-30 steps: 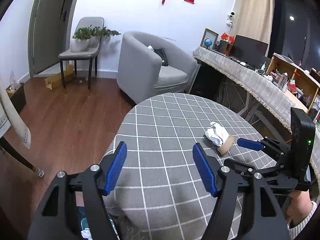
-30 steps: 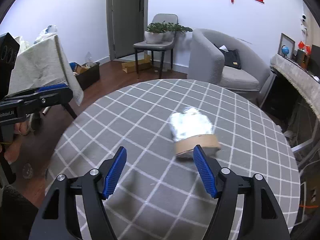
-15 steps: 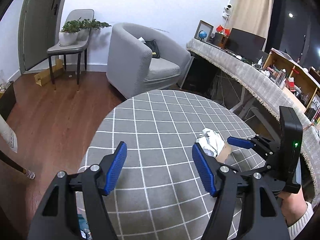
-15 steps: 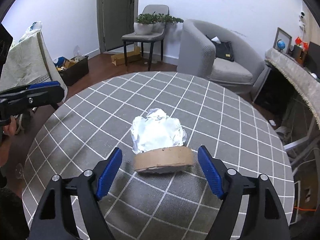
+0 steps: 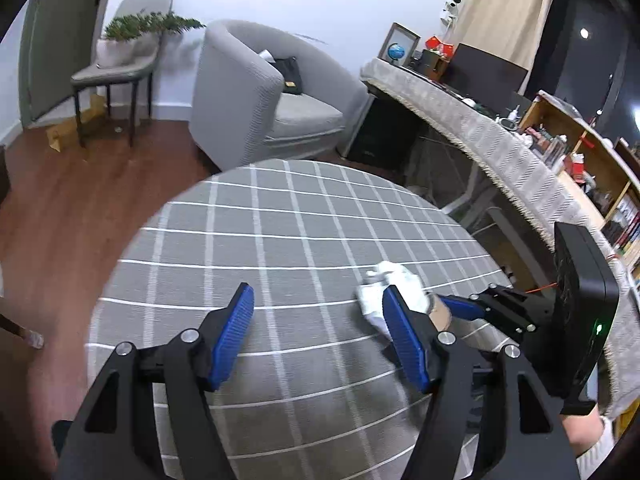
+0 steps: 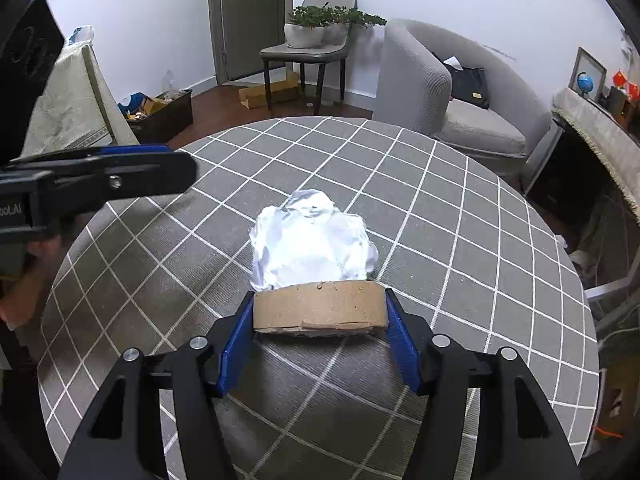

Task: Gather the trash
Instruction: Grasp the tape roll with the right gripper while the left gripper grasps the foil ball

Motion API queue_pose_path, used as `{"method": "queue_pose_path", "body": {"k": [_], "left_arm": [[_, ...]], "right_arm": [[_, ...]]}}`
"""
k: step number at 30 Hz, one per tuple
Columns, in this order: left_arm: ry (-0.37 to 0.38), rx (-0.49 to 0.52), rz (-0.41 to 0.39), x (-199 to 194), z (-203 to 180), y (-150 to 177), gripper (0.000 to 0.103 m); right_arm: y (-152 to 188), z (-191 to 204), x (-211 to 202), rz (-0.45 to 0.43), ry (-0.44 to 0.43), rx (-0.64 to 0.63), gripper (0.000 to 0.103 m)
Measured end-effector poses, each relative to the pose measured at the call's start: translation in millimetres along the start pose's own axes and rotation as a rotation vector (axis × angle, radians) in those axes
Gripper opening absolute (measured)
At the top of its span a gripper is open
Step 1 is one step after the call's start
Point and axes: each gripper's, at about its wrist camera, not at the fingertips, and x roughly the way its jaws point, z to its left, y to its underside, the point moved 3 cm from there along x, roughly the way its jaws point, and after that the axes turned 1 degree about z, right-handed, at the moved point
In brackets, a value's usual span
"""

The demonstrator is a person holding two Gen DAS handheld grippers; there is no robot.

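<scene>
A flat brown cardboard ring (image 6: 320, 306) lies on the round grey checked table (image 6: 460, 208), with a crumpled white foil wad (image 6: 310, 240) just behind it. My right gripper (image 6: 320, 320) has both blue pads against the ring's two ends. In the left wrist view the wad (image 5: 394, 286) lies on the table (image 5: 280, 220) behind my right pad, with the right gripper's fingers (image 5: 460, 308) beside it. My left gripper (image 5: 320, 332) is open and empty above the table.
A grey armchair (image 6: 448, 92) and a chair with a plant pot (image 6: 312, 36) stand beyond the table. A long cluttered desk (image 5: 500, 140) runs along the right. A cloth-covered table (image 6: 68, 100) and a box of items (image 6: 160, 112) stand at the left.
My right gripper moved forward and closed its pads onto the cardboard ring. My left gripper moved further over the table, staying open.
</scene>
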Motion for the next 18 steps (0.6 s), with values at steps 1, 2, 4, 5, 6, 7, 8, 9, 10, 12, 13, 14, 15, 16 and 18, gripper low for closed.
{"method": "queue_pose_path", "body": {"k": [1,2,4,5,6,7,8,9,10,12,13,14,15,16,18], "left_arm": [[0.012,-0.003,0.004,3,-3,0,0.068],[0.025,-0.004,0.009,6,-7,0,0.068],[0.041,-0.005,0.016,11,-12,0,0.066],[0.054,-0.012,0.022,13,-14,0,0.065],[0.069,-0.023,0.029,16,-16,0,0.064],[0.079,-0.033,0.037,19,-17,0,0.064],[0.082,-0.039,0.04,21,-18,0,0.064],[0.083,-0.047,0.043,23,-19,0,0.064],[0.083,-0.052,0.047,25,-20,0,0.064],[0.079,-0.059,0.052,29,-22,0,0.064],[0.08,-0.059,0.053,30,-24,-1,0.064],[0.081,-0.055,0.054,31,-27,-1,0.064],[0.079,-0.051,0.054,32,-31,-2,0.064],[0.078,-0.048,0.054,33,-33,-2,0.064],[0.077,-0.042,0.057,36,-38,-2,0.064]], "right_arm": [[0,-1,-1,0.001,-0.002,-0.001,0.062],[1,-2,-2,0.002,-0.008,-0.003,0.062],[2,-5,-4,0.002,-0.015,-0.008,0.062],[3,-5,-5,0.001,-0.015,-0.009,0.062],[5,-7,-7,0.001,-0.015,-0.01,0.062],[5,-8,-8,0.001,-0.015,-0.009,0.062],[6,-10,-10,0.0,-0.013,-0.008,0.062],[8,-13,-12,-0.001,-0.012,-0.004,0.062],[9,-14,-13,-0.002,-0.01,0.0,0.062],[12,-20,-16,-0.005,-0.008,0.009,0.062],[13,-22,-17,-0.007,-0.009,0.013,0.062],[14,-24,-19,-0.009,-0.01,0.016,0.062],[15,-26,-20,-0.011,-0.009,0.018,0.062],[16,-27,-21,-0.012,-0.009,0.019,0.062],[18,-31,-23,-0.014,-0.008,0.022,0.062]]}}
